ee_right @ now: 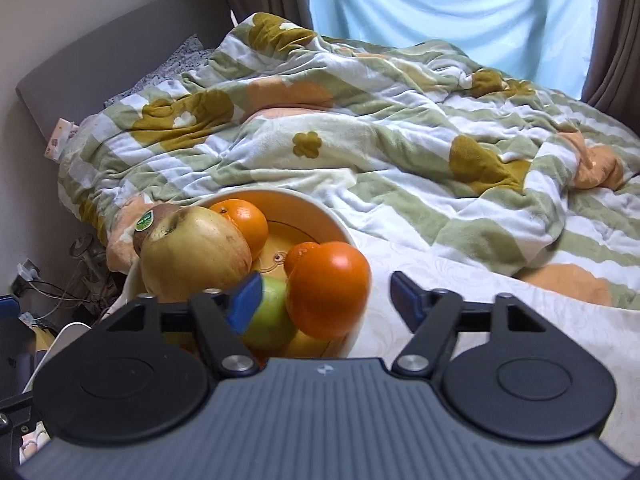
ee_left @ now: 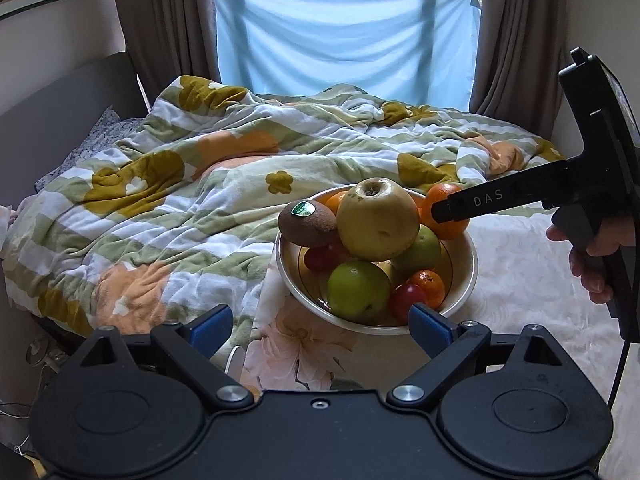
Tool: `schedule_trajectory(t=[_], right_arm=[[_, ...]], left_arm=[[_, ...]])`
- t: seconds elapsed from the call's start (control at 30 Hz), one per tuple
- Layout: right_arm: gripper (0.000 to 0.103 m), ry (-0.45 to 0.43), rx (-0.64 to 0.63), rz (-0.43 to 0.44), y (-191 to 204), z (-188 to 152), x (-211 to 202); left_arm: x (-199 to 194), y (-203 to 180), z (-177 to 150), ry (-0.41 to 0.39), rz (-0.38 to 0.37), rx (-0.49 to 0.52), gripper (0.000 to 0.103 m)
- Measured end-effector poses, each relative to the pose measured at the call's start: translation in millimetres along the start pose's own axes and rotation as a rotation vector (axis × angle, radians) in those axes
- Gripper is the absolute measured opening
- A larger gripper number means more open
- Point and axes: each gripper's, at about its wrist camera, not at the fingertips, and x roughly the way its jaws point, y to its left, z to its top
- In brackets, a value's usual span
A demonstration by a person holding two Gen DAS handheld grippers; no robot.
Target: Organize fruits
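Bowl [ee_left: 472,276] of fruit sits on the bed [ee_right: 460,320], near its edge. Right tool [ee_right: 326,296] is wide open w/ the big orange [ee_right: 328,292] between its pads, perched at the bowl's right rim; can't tell if the pads touch it, prob. not. The orange is round, no long axis. Left tool [ee_left: 320,326] is also open, empty, just near of the bowl, so the right hand [ee_left: 592,248] is closer to the orange. Apple [ee_left: 376,220] and kiwi [ee_left: 308,222] top the pile to its left. Rumpled blanket [ee_left: 160,200] covers the far bed; blue-draped window [ee_left: 340,28] w/ curtains beyond.
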Motion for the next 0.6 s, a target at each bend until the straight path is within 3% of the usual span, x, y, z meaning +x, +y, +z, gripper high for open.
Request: schedule_trajectory(t=[0.3,0.6], right_arm=[[0.098,-0.002,0.025,-0.055,-6,-12,-19],[0.1,-0.041,0.04,-0.063,-12,-26,-89]], left_arm=[[-12,-5,-1,-0.025,-0.007,-0.005,0.097],[-59,-26,2,-0.085,-0.005,-0.021,0.097]])
